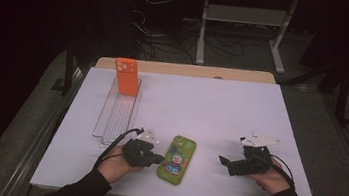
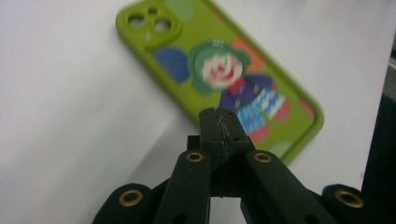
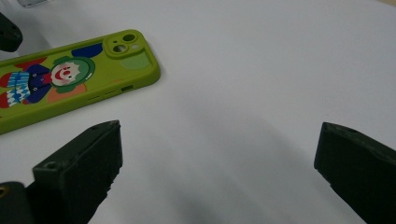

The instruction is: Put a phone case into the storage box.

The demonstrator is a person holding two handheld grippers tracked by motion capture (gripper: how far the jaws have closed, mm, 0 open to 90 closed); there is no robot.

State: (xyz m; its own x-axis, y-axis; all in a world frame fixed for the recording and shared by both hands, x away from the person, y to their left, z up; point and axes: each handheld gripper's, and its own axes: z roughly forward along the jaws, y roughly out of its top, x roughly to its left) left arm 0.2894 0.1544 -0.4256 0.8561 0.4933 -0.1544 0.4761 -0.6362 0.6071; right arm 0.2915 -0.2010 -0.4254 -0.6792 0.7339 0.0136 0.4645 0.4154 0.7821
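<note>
While the green phone case (image 1: 176, 159) lies flat on the white table (image 1: 221, 114) between the two hands, the left gripper (image 1: 156, 159) sits clenched with nothing between its jaws, its tip just at the case's left edge, and the right gripper (image 1: 223, 163) rests released and empty, apart to the right. By the look of it, the step in hand is the approach to the case. Next, the left jaws would need to open before closing over its edge, perhaps to carry it toward the clear rack (image 1: 115, 116) where an orange case (image 1: 127, 76) stands upright.

A dim lab: cables (image 1: 168, 47) tangle under a metal bench frame (image 1: 243, 31).
</note>
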